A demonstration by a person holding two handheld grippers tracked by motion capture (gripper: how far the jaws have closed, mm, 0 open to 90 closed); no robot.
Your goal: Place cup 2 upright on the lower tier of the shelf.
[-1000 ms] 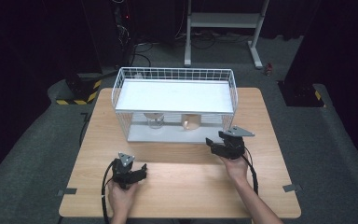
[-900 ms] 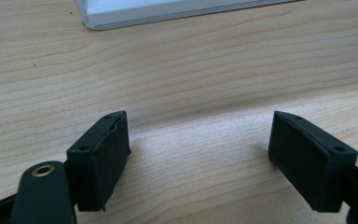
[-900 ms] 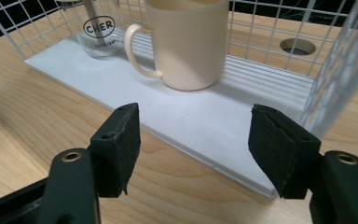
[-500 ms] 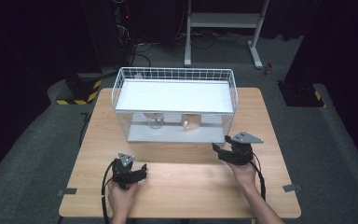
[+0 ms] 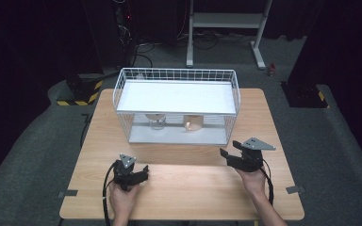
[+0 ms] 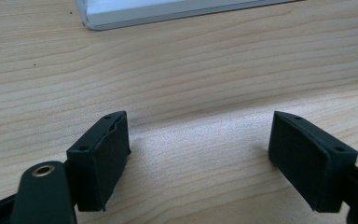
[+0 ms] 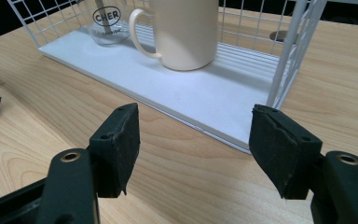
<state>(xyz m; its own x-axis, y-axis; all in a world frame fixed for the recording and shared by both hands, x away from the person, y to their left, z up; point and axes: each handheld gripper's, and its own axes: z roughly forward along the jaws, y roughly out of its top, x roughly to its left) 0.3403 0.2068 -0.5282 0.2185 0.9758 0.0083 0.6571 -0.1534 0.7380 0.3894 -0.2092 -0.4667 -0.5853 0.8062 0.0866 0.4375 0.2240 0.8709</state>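
Rack (image 5: pixel 122 101) front open; mug (image 7: pixel 186 32), glass (image 7: pixel 106 25) stand inside; wire sides block.

In the right gripper view the cream mug (image 7: pixel 186 32) and glass (image 7: pixel 106 21) are cut off at the top edge; in the high view the upper shelf (image 5: pixel 179 96) hides their tops.

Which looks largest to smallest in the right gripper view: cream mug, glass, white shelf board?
1. white shelf board
2. cream mug
3. glass, though cropped and farther off, so unsure.

Table (image 5: pixel 179 188) brightly lit, surroundings dark; soft shadows; close views sharp
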